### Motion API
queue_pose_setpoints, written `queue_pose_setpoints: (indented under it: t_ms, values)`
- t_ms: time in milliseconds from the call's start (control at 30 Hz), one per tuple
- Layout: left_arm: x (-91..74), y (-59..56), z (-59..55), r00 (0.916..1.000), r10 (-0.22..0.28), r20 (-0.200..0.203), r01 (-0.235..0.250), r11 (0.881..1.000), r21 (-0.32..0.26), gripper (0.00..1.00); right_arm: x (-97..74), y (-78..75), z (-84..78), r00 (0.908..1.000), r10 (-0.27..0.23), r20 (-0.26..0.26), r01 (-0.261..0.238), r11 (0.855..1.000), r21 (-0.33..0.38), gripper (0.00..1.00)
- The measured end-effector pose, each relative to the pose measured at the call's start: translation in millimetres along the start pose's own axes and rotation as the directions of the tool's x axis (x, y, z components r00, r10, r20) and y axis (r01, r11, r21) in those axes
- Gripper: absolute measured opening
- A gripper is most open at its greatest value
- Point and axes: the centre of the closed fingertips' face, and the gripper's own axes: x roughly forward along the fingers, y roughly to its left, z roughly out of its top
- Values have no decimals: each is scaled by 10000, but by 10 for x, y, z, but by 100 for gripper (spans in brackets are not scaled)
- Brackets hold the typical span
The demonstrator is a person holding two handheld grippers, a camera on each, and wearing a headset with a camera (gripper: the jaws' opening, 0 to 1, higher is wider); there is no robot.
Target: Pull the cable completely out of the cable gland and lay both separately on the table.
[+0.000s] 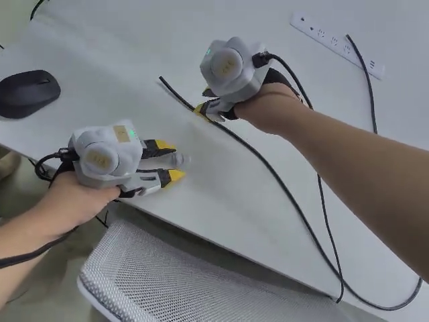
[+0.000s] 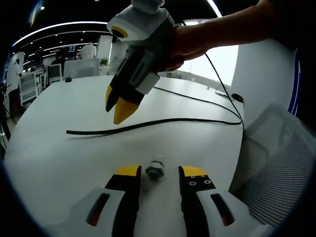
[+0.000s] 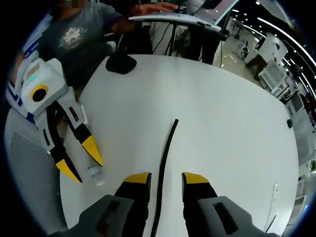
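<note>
On the white desk (image 1: 221, 201) the cable (image 3: 165, 148) is seen lying free, its end well apart from the gland (image 2: 155, 168), so the pulling-out is judged done and the laying-down is taken to be the step in hand. The right gripper (image 3: 166, 177) is held with jaws apart astride the cable, and the left gripper (image 2: 161, 174) with jaws apart around the gland, which rests near the desk's edge; neither thing is clamped. Next, it is judged, both grippers should be drawn straight back so that neither piece is nudged.
</note>
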Motion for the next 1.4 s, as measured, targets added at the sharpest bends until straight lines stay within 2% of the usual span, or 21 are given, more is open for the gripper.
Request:
queue_pose_setpoints:
  t_ms: [100,200,267,500,667,833,900,1000,1100,1167,1233,1400]
  values:
    - [-60,-17,53,9998,42,170,-37,9996,-278,34,-192,4,4,9991,-85,425,74,9996,264,27]
    - [-100,-23,58,9998,90,182,-83,9993,-356,36,-331,19,2,9964,-251,805,216,9988,443,31]
    - [-125,-15,50,9998,121,135,-116,9992,-384,38,-371,22,-56,9944,-348,995,289,9978,603,33]
    - [-214,18,142,9992,254,323,-239,9987,-456,44,-753,132,-162,9848,-630,1618,423,9908,1282,43]
    - [-284,-11,170,9994,229,254,-220,9992,-347,48,-1047,222,-295,9748,-989,2001,670,9848,1603,50]
    - [-373,-103,251,9998,112,136,-107,9993,-368,51,-1360,298,-503,9640,-1455,2224,1011,9747,1995,55]
    - [-409,-139,293,9999,27,122,-22,9993,-382,53,-1506,290,-611,9557,-1873,2271,1334,9632,2332,56]
    - [-466,-190,369,9999,-50,142,56,9992,-394,59,-1714,281,-731,9349,-2408,2607,1531,9363,3160,58]
    - [-532,-273,451,9994,-321,148,325,9991,-274,62,-1945,285,-894,9047,-3025,3000,1632,8966,4117,60]
    - [-578,-299,512,9992,-381,137,384,9990,-218,64,-2065,332,-1010,8915,-3302,3102,1693,8779,4480,63]
    - [-626,-309,587,9988,-432,229,438,9987,-270,67,-2143,401,-1109,8860,-3412,3139,1683,8676,4679,67]
    - [-718,-304,699,9990,-394,229,399,9990,-204,71,-2276,680,-1468,8756,-3720,3083,1588,8242,5435,73]
